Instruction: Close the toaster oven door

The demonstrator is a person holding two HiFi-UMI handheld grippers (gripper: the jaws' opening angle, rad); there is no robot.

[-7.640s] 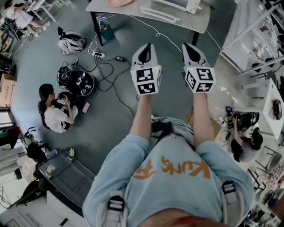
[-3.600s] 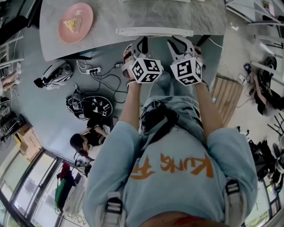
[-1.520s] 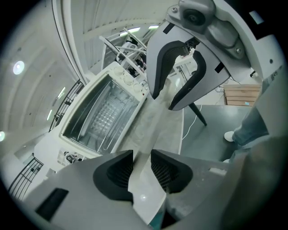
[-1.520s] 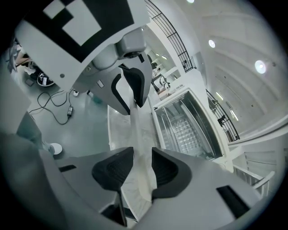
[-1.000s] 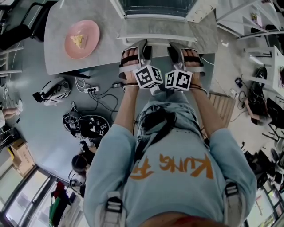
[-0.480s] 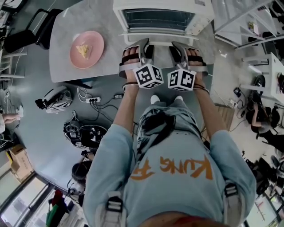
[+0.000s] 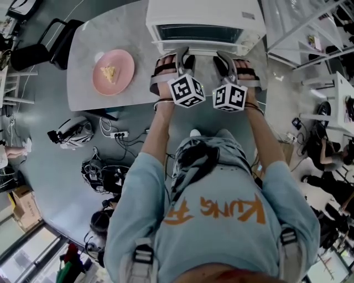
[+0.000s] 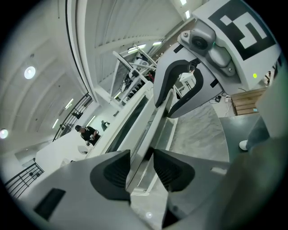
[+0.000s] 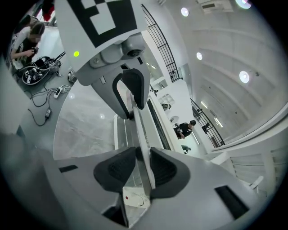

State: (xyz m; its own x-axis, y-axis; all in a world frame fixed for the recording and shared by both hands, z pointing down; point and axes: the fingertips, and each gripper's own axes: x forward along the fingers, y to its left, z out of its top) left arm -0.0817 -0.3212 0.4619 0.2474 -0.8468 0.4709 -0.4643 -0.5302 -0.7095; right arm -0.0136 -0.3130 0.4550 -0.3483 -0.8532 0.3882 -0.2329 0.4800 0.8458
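A white toaster oven (image 7: pixel 202 14) stands at the back of a marble table (image 7: pixel 133 91). Its glass door (image 7: pixel 199 32) is raised against the oven front and looks closed or nearly so. The door's white handle bar (image 7: pixel 200 51) runs across the front. My left gripper (image 7: pixel 178 55) and right gripper (image 7: pixel 225 57) sit side by side at this bar. In the left gripper view the handle bar (image 8: pixel 148 130) passes between the jaws, which are opening, with a gap at one pad. In the right gripper view the handle bar (image 9: pixel 139 130) also lies between opening jaws.
A pink plate (image 7: pixel 113 72) with a slice of food sits on the table to the left of the oven. Below the table's near edge, cables and bags (image 7: pixel 105 171) lie on the grey floor. White frames and shelving (image 7: pixel 310 27) stand to the right.
The door has swung from lying open and flat to up against the oven. Both grippers moved forward and up with the handle, and their jaws have widened.
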